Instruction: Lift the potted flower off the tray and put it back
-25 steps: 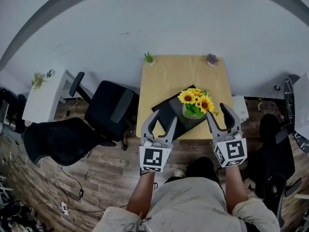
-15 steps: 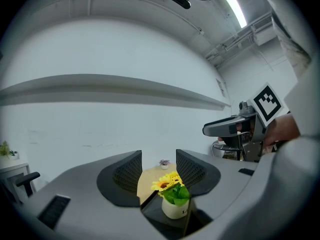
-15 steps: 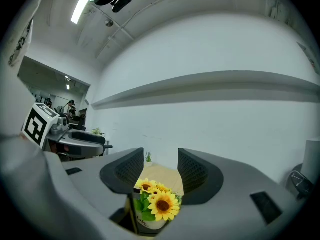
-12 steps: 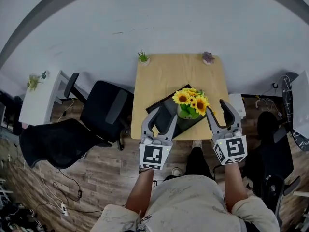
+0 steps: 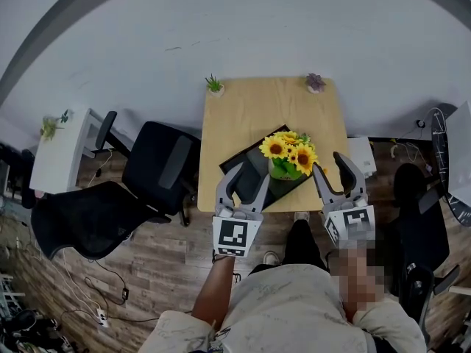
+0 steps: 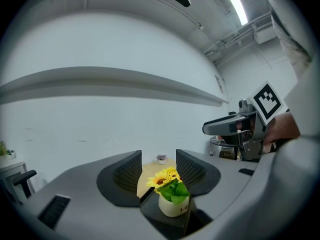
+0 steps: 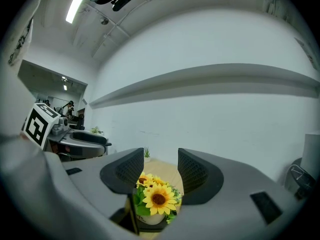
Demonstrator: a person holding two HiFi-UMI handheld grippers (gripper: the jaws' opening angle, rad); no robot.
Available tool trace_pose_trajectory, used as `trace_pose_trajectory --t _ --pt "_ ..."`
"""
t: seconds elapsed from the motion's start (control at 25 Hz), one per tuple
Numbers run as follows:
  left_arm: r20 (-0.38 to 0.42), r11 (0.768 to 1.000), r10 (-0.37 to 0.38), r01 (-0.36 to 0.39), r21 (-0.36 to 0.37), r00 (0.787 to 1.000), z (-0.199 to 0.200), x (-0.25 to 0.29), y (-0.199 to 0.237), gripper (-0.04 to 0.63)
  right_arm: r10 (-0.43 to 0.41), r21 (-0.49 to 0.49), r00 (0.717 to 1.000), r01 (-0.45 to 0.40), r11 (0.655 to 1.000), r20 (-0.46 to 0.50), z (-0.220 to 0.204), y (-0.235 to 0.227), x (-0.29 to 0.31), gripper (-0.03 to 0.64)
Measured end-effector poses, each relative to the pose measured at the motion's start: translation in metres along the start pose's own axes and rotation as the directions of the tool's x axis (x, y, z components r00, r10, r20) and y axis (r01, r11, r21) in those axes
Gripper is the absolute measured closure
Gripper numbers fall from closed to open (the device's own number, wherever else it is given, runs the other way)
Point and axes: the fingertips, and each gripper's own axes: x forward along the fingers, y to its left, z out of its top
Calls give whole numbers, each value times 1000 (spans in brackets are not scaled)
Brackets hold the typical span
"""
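The potted flower, yellow sunflowers in a pale pot, stands on the black tray near the front edge of the wooden table. My left gripper is open over the tray's front left part, left of the pot. My right gripper is open just right of the pot, at the table's front right. Neither touches it. In the left gripper view the flower shows low between the open jaws of the left gripper. The right gripper view has the flower below the right gripper.
Two small potted plants stand at the table's back corners against the white wall. A black office chair is left of the table, another further left beside a white side table. Cables lie on the wooden floor.
Both grippers have come forward and a little lower toward the table's front edge, closer to the pot. Their jaws have stayed open.
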Motion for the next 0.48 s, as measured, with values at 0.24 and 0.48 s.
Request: trace_pose_trajectory --t 0.24,0.48 --pt "-40 1000 -8 8 -2 999 -15 4 -2 387 12 11 999 -12 1000 -34 -16 2 4 402" --pt "-79 1000 -17 17 -3 997 -30 6 -5 387 19 26 997 -17 1000 -72 -34 3 5 402"
